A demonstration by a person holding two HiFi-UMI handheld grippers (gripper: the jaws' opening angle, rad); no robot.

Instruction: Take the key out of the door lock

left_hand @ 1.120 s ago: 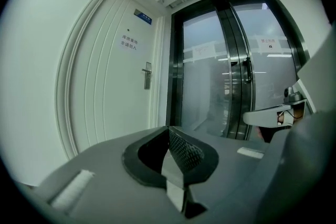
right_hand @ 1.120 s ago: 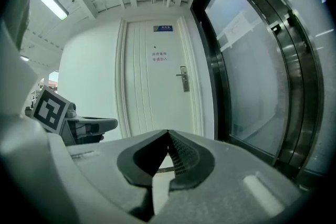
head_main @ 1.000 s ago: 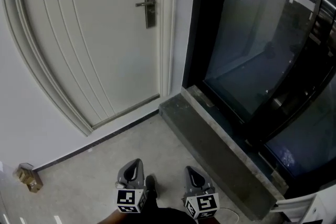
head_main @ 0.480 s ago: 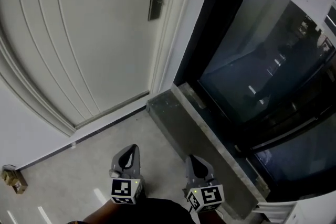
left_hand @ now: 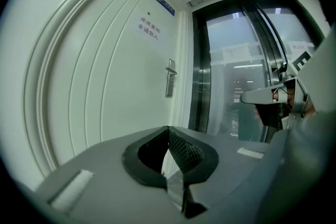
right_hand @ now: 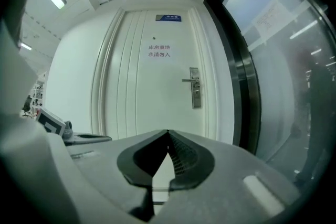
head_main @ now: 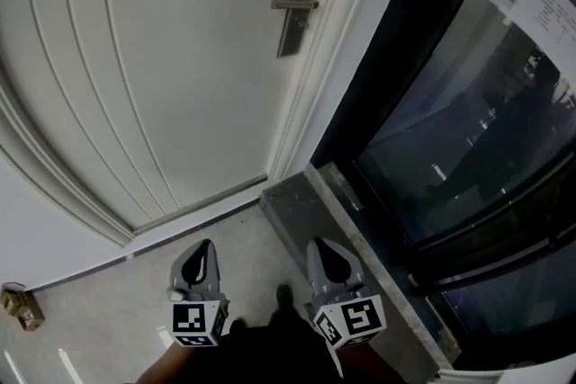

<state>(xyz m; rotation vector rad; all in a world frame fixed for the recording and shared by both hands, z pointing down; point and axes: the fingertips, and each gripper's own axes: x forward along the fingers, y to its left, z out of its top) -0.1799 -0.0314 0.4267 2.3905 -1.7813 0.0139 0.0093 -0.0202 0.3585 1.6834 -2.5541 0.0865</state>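
**Both grippers low and shut, lock well out of reach**

Head view. The white panelled door [head_main: 180, 58] fills the frame from 9 to 12 o'clock. A dark glass wall [head_main: 468, 130] runs from 1 to 4 o'clock, with a sheet of paper [head_main: 551, 6] taped on it at 2. A grey stone sill [head_main: 310, 207] lies along the foot of the glass, near centre. The pale floor [head_main: 99, 301] takes up 7 to 8 o'clock, with a small cardboard box [head_main: 20, 306] at the far 8 o'clock edge.

The left gripper [head_main: 202, 247] and right gripper [head_main: 322, 249] sit side by side at 6 o'clock and point toward the door.

- Left gripper view: jaw tips pressed together, nothing between them.
- Right gripper view: the same, tips closed with nothing between them.

The lock plate [head_main: 295, 6] with its lever handle [head_main: 293, 4] sits on the door's right edge, at 12 to 1 o'clock, well apart from both grippers.

The key is too small to make out in any view, so I cannot say whether it is in the lock.

Right gripper view also shows a red-lettered sign [right_hand: 159, 51] at 12 o'clock on the door, and a small blue plate [right_hand: 168, 18] above it.
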